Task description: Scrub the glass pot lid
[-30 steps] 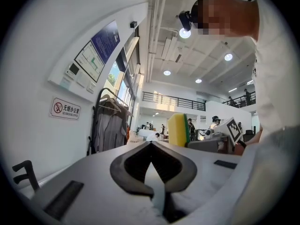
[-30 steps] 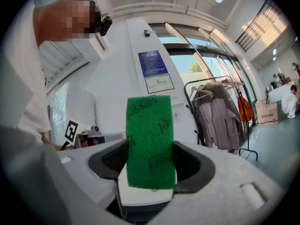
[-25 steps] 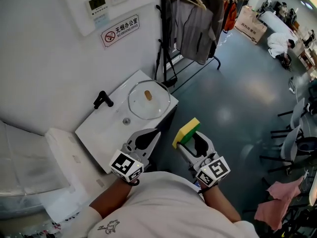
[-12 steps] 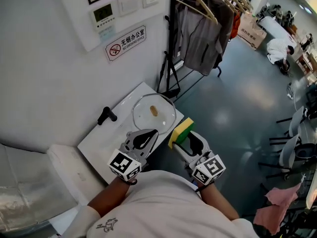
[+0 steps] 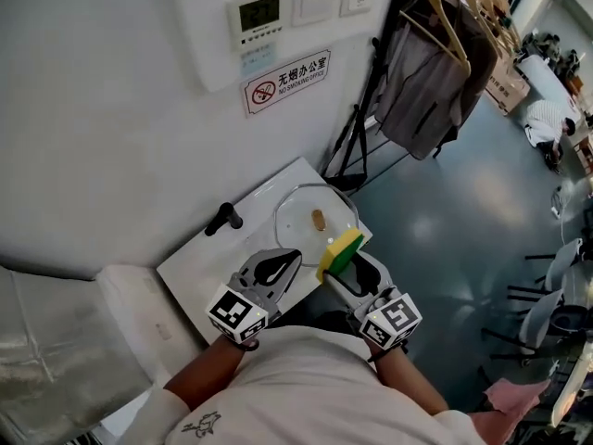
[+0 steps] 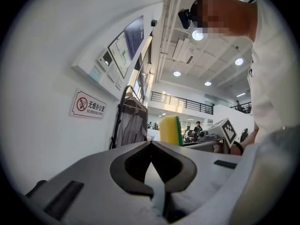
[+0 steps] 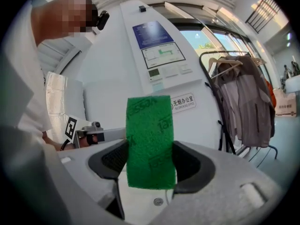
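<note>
The glass pot lid (image 5: pixel 310 213) with a wooden knob (image 5: pixel 318 219) lies flat in the white sink (image 5: pixel 208 272) against the wall. My right gripper (image 5: pixel 350 260) is shut on a yellow and green sponge (image 5: pixel 339 250), held over the sink's front right edge just short of the lid. In the right gripper view the green scouring face of the sponge (image 7: pixel 150 142) stands upright between the pads. My left gripper (image 5: pixel 291 257) hovers over the sink's front part, shut and holding nothing. The left gripper view shows its closed tips (image 6: pixel 151 142) and the sponge (image 6: pixel 169 131) beyond them.
A black faucet (image 5: pixel 225 218) stands at the sink's back left. A clothes rack (image 5: pixel 435 72) with hanging garments is right of the sink. On the wall hang a no-smoking sign (image 5: pixel 289 82) and a control panel (image 5: pixel 259 12). A plastic-wrapped white unit (image 5: pixel 56 341) sits left.
Both grippers have come closer to the sink. The sponge has moved from over the floor to the sink's front edge beside the lid. Both grips are unchanged.
</note>
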`<state>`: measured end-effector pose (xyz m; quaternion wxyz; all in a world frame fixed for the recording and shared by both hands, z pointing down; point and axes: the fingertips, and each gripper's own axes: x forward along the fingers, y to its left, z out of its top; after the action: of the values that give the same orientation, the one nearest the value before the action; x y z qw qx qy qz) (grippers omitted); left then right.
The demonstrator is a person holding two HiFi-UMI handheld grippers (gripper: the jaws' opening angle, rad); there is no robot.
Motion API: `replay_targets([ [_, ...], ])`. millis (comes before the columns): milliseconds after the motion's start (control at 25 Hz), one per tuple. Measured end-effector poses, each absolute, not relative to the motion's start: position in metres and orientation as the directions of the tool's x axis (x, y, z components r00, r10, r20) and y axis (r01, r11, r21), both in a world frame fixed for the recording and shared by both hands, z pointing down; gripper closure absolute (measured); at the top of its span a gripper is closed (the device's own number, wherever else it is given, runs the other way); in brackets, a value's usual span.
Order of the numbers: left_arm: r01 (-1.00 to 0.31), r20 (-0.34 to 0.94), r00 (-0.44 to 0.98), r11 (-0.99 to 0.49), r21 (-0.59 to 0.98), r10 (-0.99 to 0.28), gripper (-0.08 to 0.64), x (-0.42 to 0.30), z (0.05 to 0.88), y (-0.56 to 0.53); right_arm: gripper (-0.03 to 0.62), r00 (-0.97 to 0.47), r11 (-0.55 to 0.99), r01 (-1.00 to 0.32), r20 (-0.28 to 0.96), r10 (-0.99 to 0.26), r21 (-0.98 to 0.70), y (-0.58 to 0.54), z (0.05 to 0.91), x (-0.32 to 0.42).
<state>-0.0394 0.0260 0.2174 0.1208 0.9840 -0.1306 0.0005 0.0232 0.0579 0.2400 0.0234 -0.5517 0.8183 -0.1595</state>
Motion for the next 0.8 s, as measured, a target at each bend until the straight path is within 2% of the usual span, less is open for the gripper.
replay_targets([
  [320,-0.407,0.06,0.912,-0.878,0.252,-0.406,0.561,-0.039,0.227,0.001,0.298,-0.53,0.475,-0.825,0.13,-0.838,-0.306,0.018,0.245,0.031],
  [800,-0.608,0.081,0.791,-0.768,0.2,-0.606,0.561,-0.004,0.221,-0.02,0.298,-0.683,0.628,-0.709,0.091,-0.725,-0.319,-0.021,0.239,0.086],
])
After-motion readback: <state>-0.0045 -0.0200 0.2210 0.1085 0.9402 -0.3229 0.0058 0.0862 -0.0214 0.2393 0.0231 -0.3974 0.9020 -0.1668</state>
